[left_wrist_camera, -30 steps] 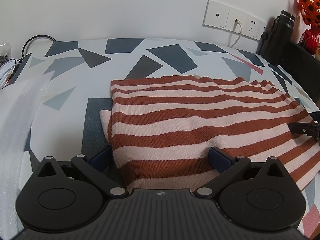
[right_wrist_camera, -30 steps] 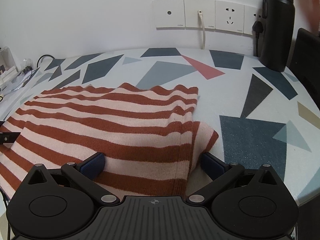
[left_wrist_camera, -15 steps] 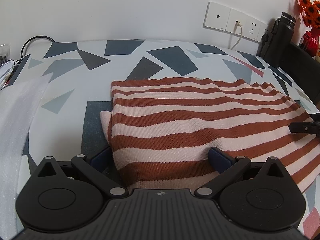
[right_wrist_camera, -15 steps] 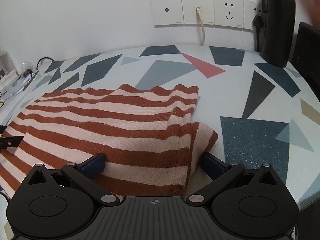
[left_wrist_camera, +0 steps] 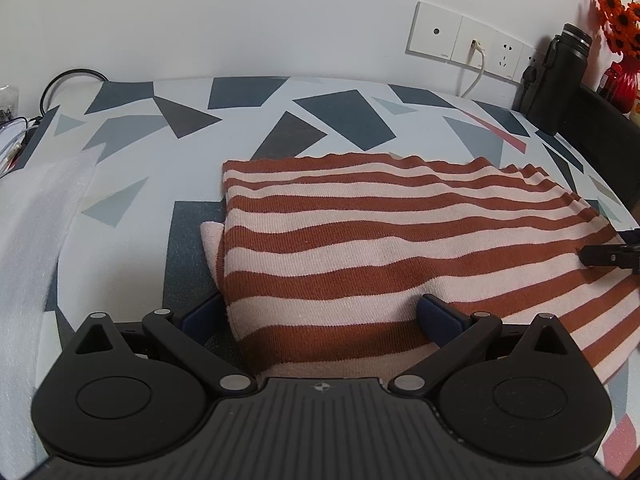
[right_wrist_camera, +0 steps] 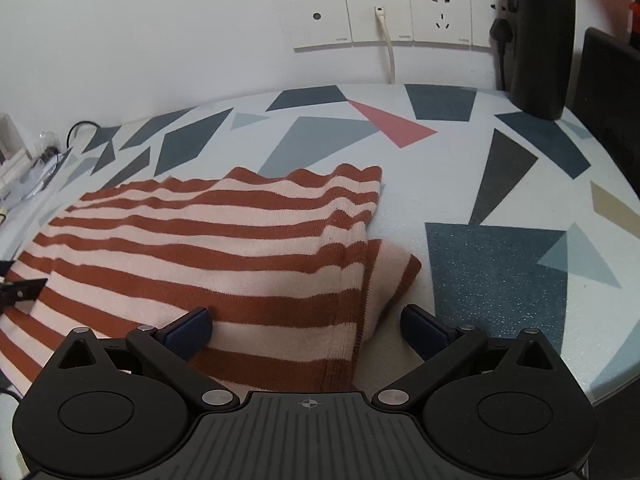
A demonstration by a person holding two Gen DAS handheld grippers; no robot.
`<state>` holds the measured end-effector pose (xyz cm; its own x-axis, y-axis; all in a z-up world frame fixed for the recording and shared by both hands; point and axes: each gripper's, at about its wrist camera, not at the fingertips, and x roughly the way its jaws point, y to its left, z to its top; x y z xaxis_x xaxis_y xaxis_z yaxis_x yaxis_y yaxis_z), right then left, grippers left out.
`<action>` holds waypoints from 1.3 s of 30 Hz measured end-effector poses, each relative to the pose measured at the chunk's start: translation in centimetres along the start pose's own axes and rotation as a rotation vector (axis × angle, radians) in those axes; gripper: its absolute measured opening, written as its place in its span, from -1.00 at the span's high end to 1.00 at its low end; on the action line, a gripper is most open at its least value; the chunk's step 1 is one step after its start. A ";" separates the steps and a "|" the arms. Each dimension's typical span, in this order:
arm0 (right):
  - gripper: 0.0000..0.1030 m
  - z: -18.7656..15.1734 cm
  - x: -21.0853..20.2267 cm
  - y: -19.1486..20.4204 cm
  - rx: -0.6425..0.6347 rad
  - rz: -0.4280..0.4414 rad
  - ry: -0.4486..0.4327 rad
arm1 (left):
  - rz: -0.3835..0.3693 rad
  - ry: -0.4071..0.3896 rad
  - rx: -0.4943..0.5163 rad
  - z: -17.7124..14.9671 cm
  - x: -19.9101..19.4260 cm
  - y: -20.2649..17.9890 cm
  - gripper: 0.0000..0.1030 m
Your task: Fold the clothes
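Sweater (left_wrist_camera: 384, 248) lies flat on the worktop (left_wrist_camera: 132, 152), already folded into a wide rectangle, striped rust and pink. A tucked sleeve pokes out at each short side: left end (left_wrist_camera: 210, 240), right end (right_wrist_camera: 394, 268).

My left gripper (left_wrist_camera: 320, 314) sits at the near-left corner, jaws spread wide, cloth running between the pads (left_wrist_camera: 438, 316) but not pinched. Right gripper (right_wrist_camera: 306, 326) mirrors it at the near-right corner, also released, side seam lying between its pads (right_wrist_camera: 188, 328). Placement makes sense to me: one gripper per near corner, so both can clamp the near hem and carry it over to the far edge in one even fold. Judgement only, nothing is clamped yet.

Versus a second ago: barely any change. Sweater shape and position match. Both grippers were spread the same way then. Right view has tipped slightly, sockets (right_wrist_camera: 380, 16) and the dark bottle (right_wrist_camera: 540, 36) sit higher in frame, so that gripper has pitched down or eased in a bit. Left view is near identical; the right gripper's tip (left_wrist_camera: 608, 256) stays at its right edge.
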<state>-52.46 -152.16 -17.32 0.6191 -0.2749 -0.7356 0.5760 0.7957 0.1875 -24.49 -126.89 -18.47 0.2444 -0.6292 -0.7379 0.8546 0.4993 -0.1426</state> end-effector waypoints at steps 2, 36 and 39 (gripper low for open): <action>-0.71 -0.1 -0.1 0.2 -0.011 -0.006 -0.010 | 0.006 -0.007 -0.017 0.0 -0.1 0.5 -0.96; 0.29 -0.5 -1.0 1.6 -0.043 0.066 0.017 | 0.017 0.042 0.119 -1.2 -2.7 -3.8 0.16; 0.29 -0.7 -1.0 2.6 -0.074 0.055 0.015 | 0.027 0.039 0.129 -1.4 -2.8 -4.8 0.19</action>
<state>-51.95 -149.43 -16.50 0.6400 -0.2222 -0.7355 0.5000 0.8473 0.1792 -29.86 -126.70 -16.63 0.2524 -0.5913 -0.7660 0.9004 0.4335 -0.0379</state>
